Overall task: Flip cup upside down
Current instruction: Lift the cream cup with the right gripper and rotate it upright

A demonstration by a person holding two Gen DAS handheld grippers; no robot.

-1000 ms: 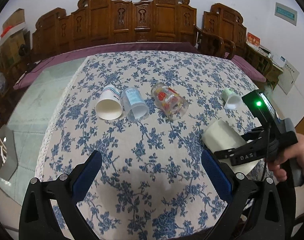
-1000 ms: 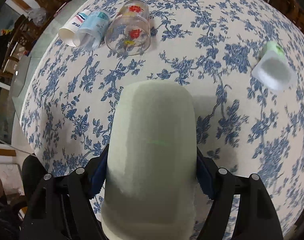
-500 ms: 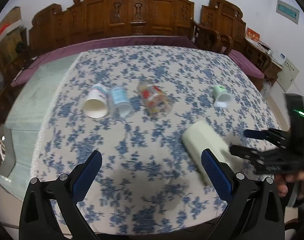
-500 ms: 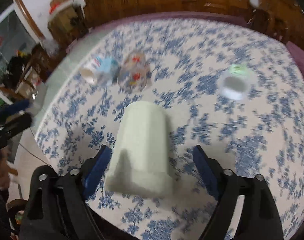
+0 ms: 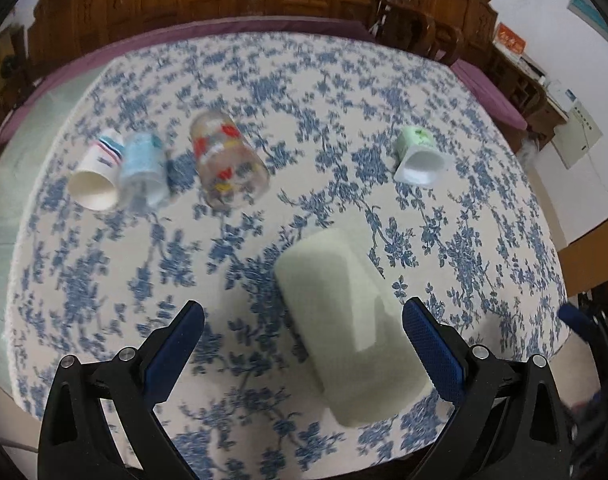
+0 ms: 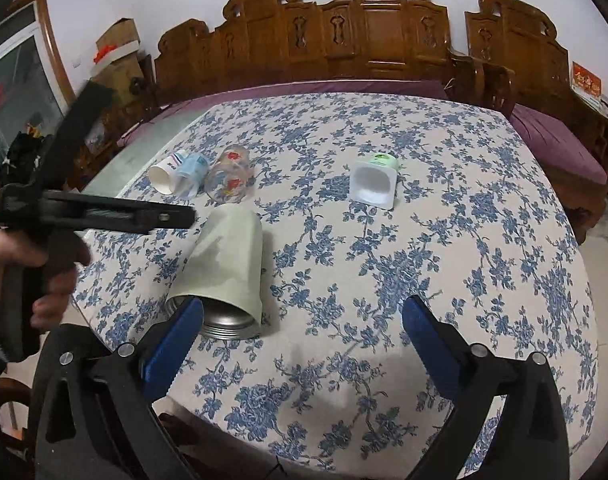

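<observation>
A pale green cup with a steel-lined mouth (image 6: 228,264) lies on its side on the floral tablecloth, mouth toward the near edge. In the left wrist view the cup (image 5: 344,320) lies between and just beyond my open left gripper (image 5: 304,340), closer to the right finger; nothing is held. My right gripper (image 6: 304,340) is open and empty, drawn back to the right of the cup. The left gripper shows in the right wrist view (image 6: 104,212), above the cup's left side.
Other cups lie on their sides farther back: a white paper cup (image 5: 98,176), a light blue cup (image 5: 142,170), a printed glass (image 5: 226,168) and a green-and-white yogurt cup (image 5: 418,154). The table's near edge (image 6: 264,452) is close. Carved wooden chairs (image 6: 376,32) stand behind.
My right gripper let go of the green cup, leaving it on its side, and pulled back to the right. My left gripper moved right and now frames the cup.
</observation>
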